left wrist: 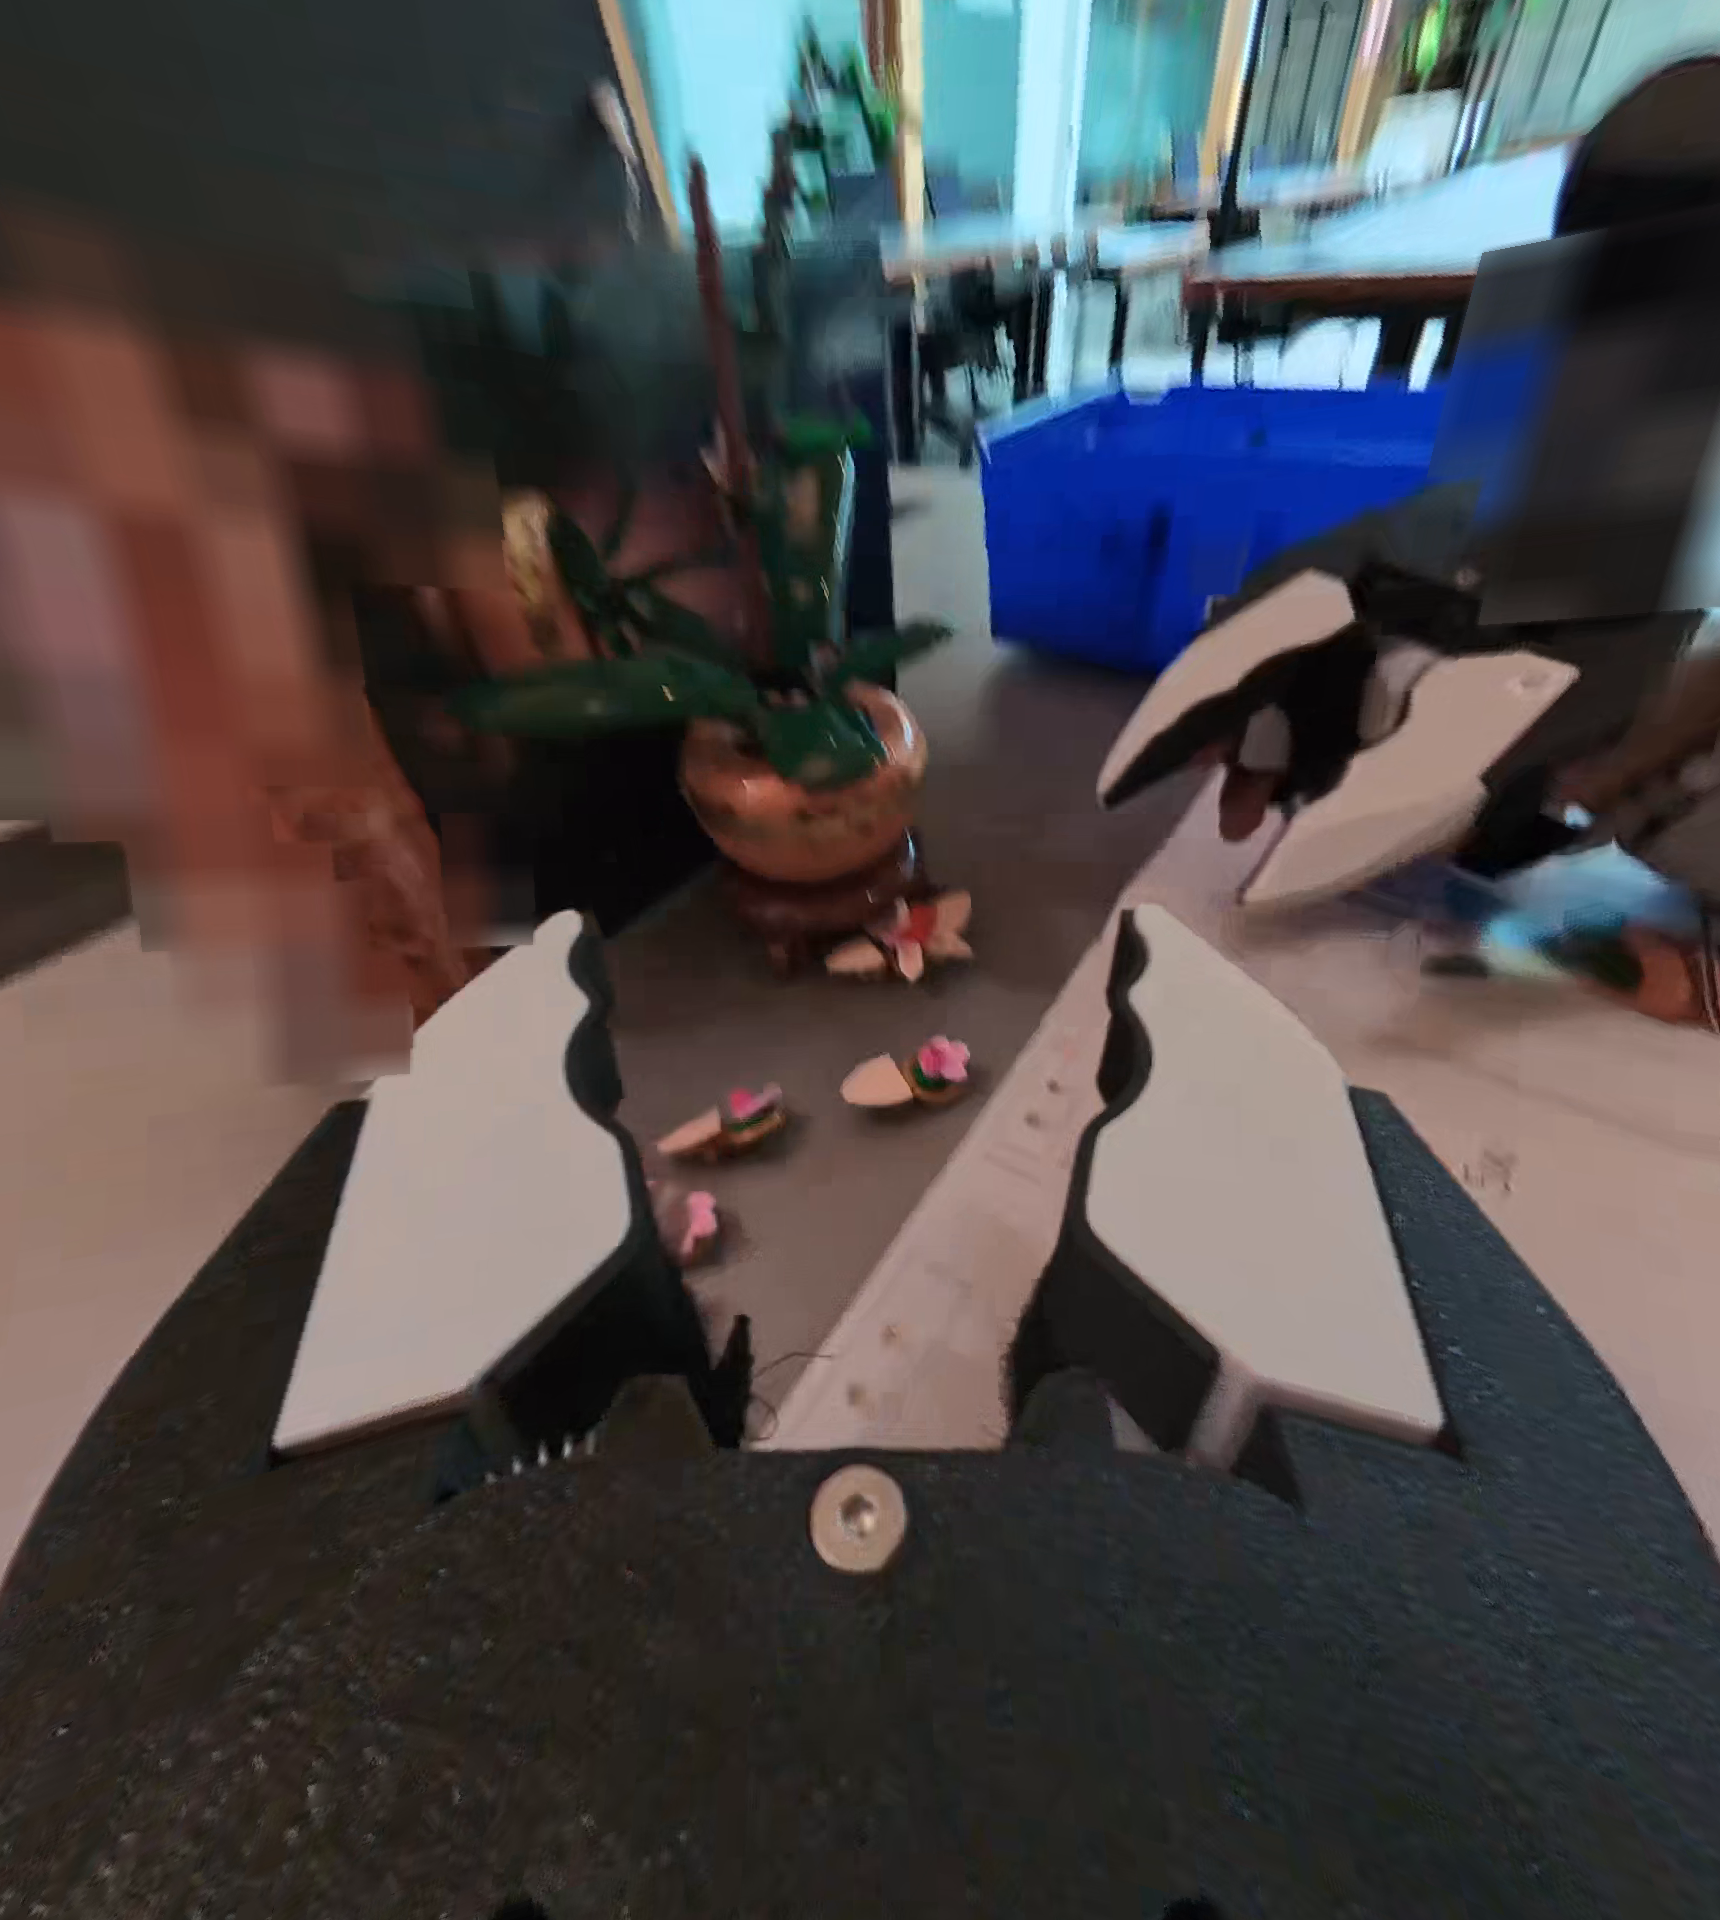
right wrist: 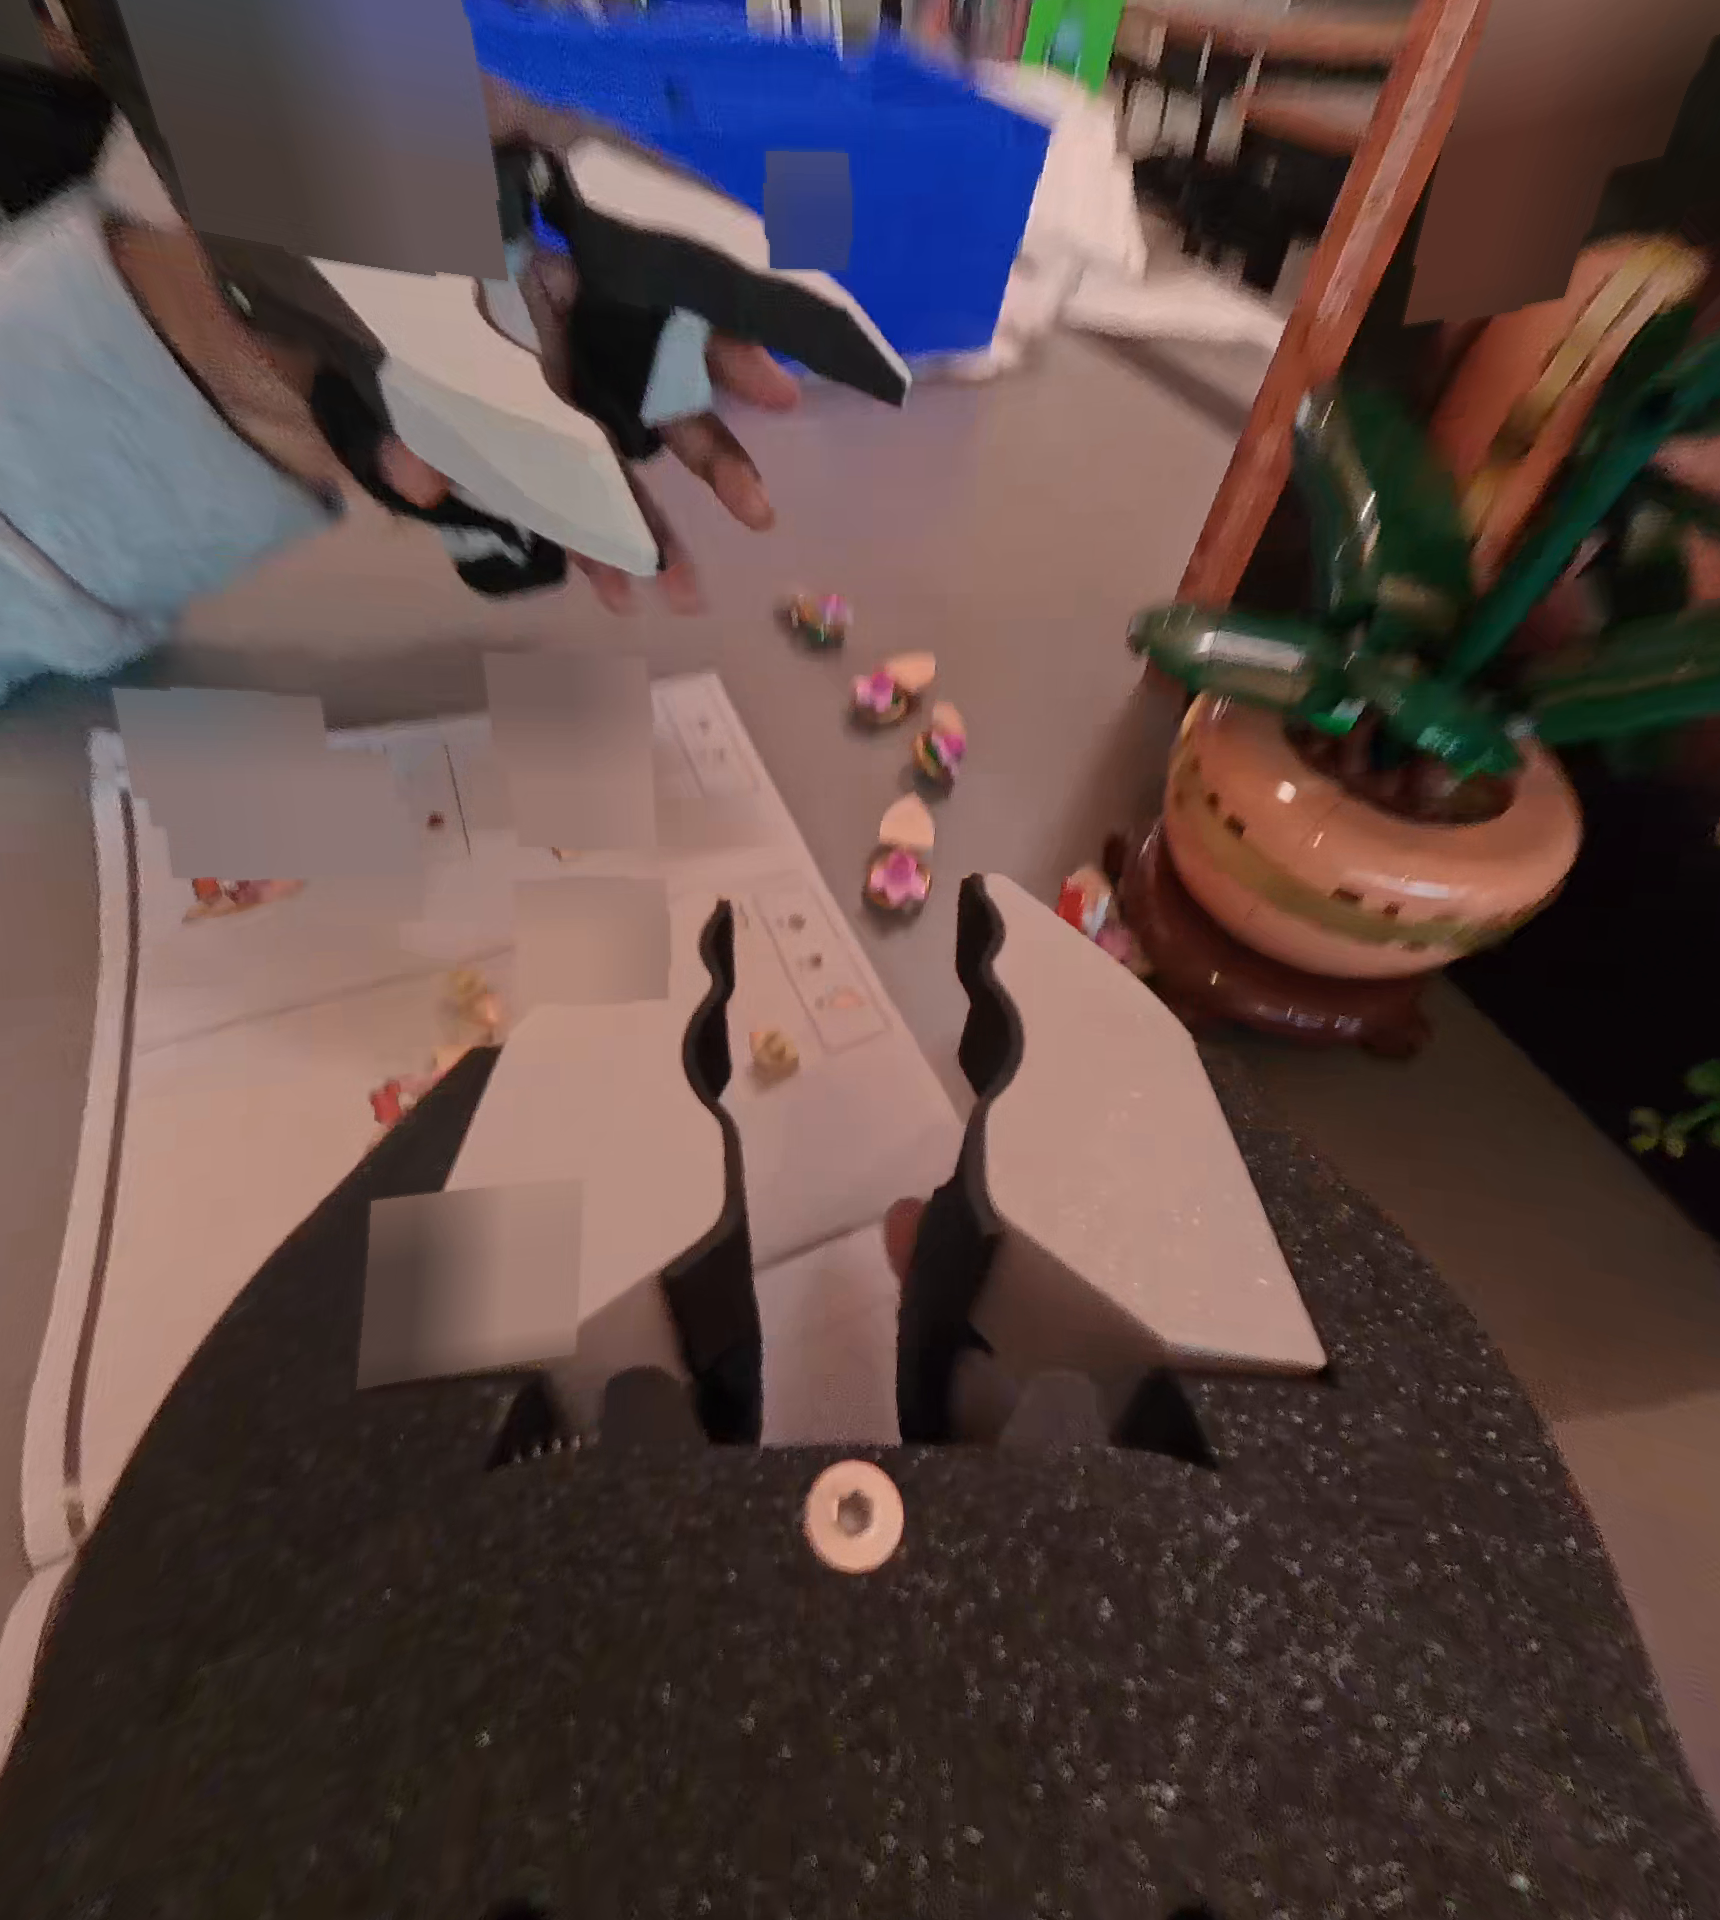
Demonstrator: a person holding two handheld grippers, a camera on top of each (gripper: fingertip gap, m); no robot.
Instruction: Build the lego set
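Roughly, per item:
Left gripper (left wrist: 861, 935): jaws spread wide, nothing between the pads, hovering over the grey table (left wrist: 835, 1278); bare in both views.
Right gripper (right wrist: 845, 904): jaws parted, a narrower gap than the left, nothing pinched; pads clear of everything; tips over the edge of the white booklet (right wrist: 835, 1101).
Nearest to left: small brick flower pieces (left wrist: 903, 1075) on the table between its fingers, toward 12 o'clock; another pink piece (left wrist: 695, 1221) just beside the left finger's inner edge, not touching that I can tell.
Nearest to right: small yellowish piece (right wrist: 773, 1055) lying on the booklet in the gap between the fingers, untouched; pink flower piece (right wrist: 895, 878) at 12 o'clock just off the tips.
Flower row: four or so pink-and-tan pieces (right wrist: 877, 694) strung out on the table toward 12 o'clock in the right view.
Potted plant: brick-built, tan round pot (right wrist: 1355, 862) on a dark brown stand, green leaves (right wrist: 1407, 665); at 2 o'clock from the right gripper, 12 o'clock from the left; white-pink bloom (left wrist: 903, 935) lying at the stand's foot.
Blue bin (left wrist: 1178, 509): far back, 1 o'clock in the left view.
Hands: gloved hand (right wrist: 648, 395) on the left gripper, pale blue sleeve (right wrist: 56, 436) at 10 o'clock.
Blur: heavy; fine detail not readable.
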